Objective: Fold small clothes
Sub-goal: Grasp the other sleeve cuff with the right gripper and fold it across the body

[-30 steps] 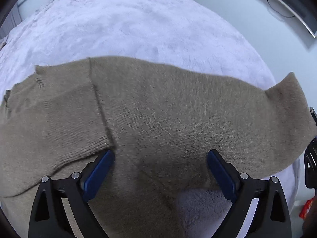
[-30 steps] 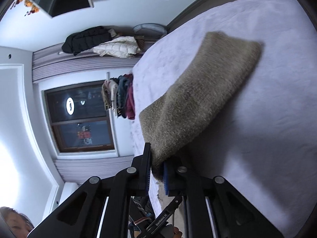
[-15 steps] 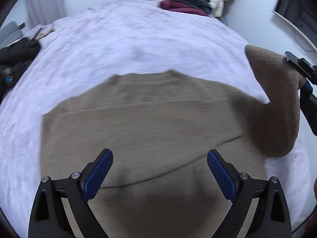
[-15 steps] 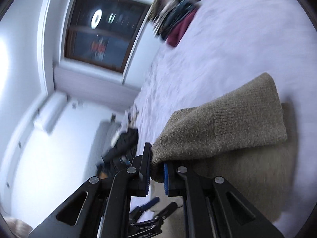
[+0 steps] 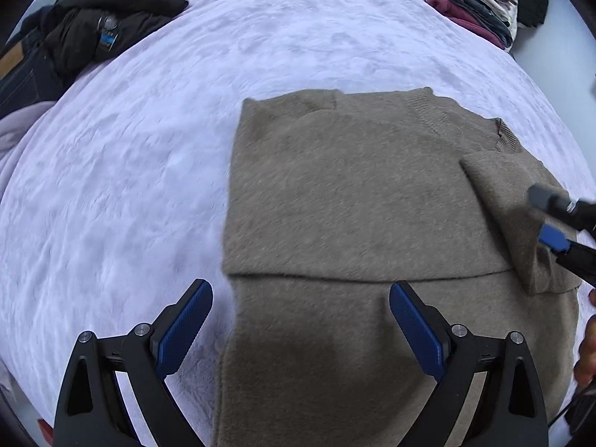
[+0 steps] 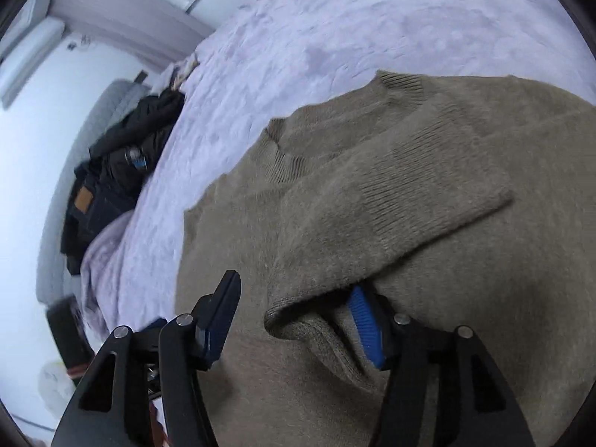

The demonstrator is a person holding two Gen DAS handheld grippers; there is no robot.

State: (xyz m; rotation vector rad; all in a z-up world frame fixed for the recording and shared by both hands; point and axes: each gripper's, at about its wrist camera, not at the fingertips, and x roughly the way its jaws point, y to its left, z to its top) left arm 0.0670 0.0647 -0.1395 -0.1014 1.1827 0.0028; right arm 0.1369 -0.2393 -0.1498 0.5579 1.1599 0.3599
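An olive-brown knit sweater (image 5: 335, 193) lies flat on the lilac bedspread (image 5: 149, 149), one side folded in over its body. My left gripper (image 5: 300, 298) hovers open over the lower part of the sweater with nothing between its blue pads. My right gripper (image 6: 294, 309) comes in from the right, also seen in the left wrist view as right gripper (image 5: 545, 218). Its jaws are opening. The sleeve (image 6: 372, 208) lies folded across the sweater's body, its bent edge loose between the jaws and resting against the right pad.
A heap of dark clothes (image 5: 97, 26) lies at the bed's far left, also seen as dark clothes (image 6: 126, 171). A stack of folded garments (image 5: 473, 7) stands at the far right corner. A person's hand (image 5: 588, 335) shows at the right edge.
The right gripper swung the sleeve over onto the sweater's body, then its jaws parted off it. The left gripper slid sideways over the sweater, open throughout.
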